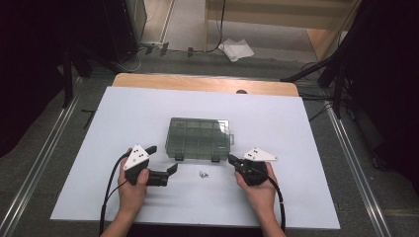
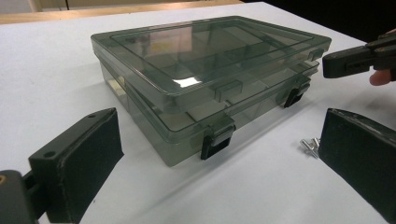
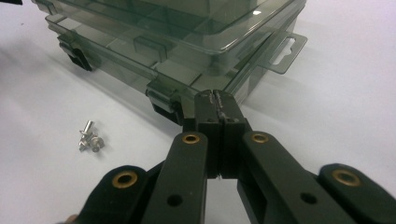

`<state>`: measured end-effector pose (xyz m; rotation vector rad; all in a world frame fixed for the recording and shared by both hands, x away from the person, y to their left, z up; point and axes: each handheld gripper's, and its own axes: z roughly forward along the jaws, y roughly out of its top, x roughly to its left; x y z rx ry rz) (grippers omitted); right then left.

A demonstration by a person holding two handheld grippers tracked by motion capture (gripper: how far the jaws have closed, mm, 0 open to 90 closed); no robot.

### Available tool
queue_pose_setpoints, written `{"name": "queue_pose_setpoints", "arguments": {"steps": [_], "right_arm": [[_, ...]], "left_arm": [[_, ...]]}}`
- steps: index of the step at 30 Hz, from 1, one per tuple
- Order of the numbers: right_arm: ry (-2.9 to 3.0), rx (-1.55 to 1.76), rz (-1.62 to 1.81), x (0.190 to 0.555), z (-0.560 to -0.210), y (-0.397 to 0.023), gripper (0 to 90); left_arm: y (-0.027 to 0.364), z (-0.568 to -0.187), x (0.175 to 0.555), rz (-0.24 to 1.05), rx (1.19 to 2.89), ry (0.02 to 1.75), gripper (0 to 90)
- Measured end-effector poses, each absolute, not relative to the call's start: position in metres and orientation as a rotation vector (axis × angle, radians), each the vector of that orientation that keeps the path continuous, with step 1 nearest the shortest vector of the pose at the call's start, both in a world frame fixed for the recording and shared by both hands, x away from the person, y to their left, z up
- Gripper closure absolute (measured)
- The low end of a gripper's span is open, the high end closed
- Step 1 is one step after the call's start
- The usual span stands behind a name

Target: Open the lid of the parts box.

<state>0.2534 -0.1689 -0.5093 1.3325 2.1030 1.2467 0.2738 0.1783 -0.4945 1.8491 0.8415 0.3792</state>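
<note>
Looking down from the high view, a person's two hands rest on a white table (image 1: 148,108), each holding a black gripper. The left gripper (image 1: 163,159) has its jaws spread wide with nothing between them. The right gripper (image 1: 230,159) has its jaws pressed together, its tip just beside the front right latch of a smoky clear plastic compartment box (image 1: 198,137) lying closed at the table's middle. A few small metal screws (image 1: 203,174) lie on the table between the grippers.

In the left gripper view, the two jaws stand far apart and hold nothing; the box (image 2: 205,79) sits ahead between them, screws (image 2: 309,145) near the right-hand jaw.

In the right gripper view, the jaws are clenched flat against each other, empty, their tip (image 3: 217,100) close by the box's latch (image 3: 163,98); whether it touches is unclear.
</note>
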Motion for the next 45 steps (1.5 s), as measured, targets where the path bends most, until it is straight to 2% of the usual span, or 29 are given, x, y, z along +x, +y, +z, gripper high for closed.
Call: {"name": "queue_pose_setpoints", "arguments": {"steps": [9, 11, 12, 13, 14, 15, 16, 17, 19, 20, 21, 22, 24, 45], "right_arm": [[2.105, 1.312, 1.257, 0.258, -0.499, -0.166, 90.0], [2.098, 1.309, 1.267, 0.259, -0.497, -0.166, 90.0], [2.098, 1.309, 1.267, 0.259, -0.497, -0.166, 90.0], [2.102, 1.31, 1.272, 0.26, -0.496, -0.166, 90.0], [2.111, 1.299, 1.275, 0.26, -0.494, -0.165, 90.0], [2.115, 1.294, 1.275, 0.261, -0.494, -0.165, 90.0], [2.115, 1.294, 1.275, 0.261, -0.494, -0.165, 90.0], [2.121, 1.286, 1.267, 0.261, -0.492, -0.163, 90.0], [2.12, 1.282, 1.27, 0.261, -0.491, -0.162, 90.0], [2.12, 1.282, 1.27, 0.261, -0.491, -0.162, 90.0], [2.121, 1.287, 1.283, 0.262, -0.491, -0.162, 90.0], [2.121, 1.287, 1.283, 0.262, -0.491, -0.162, 90.0], [2.118, 1.291, 1.287, 0.262, -0.49, -0.162, 90.0], [2.082, 1.264, 1.305, 0.272, -0.469, -0.167, 90.0]], "left_arm": [[0.177, -0.496, 0.273, 0.309, 1.875, 0.85, 0.0], [0.177, -0.494, 0.272, 0.329, 1.857, 0.869, 11.9], [0.177, -0.494, 0.272, 0.329, 1.857, 0.869, 15.5], [0.177, -0.493, 0.273, 0.318, 1.856, 0.882, 15.5], [0.178, -0.491, 0.273, 0.319, 1.847, 0.911, 28.9], [0.178, -0.491, 0.273, 0.319, 1.847, 0.911, 38.3], [0.179, -0.49, 0.274, 0.322, 1.854, 0.921, 38.3], [0.18, -0.489, 0.276, 0.314, 1.856, 0.929, 57.3], [0.18, -0.488, 0.277, 0.321, 1.861, 0.948, 72.2], [0.18, -0.488, 0.279, 0.329, 1.862, 0.965, 72.2], [0.18, -0.487, 0.283, 0.331, 1.862, 0.992, 83.3], [0.18, -0.487, 0.283, 0.331, 1.862, 0.992, 86.8], [0.179, -0.486, 0.286, 0.348, 1.87, 1.013, 89.2], [0.174, -0.467, 0.304, 0.421, 1.821, 0.996, 87.9]]}}
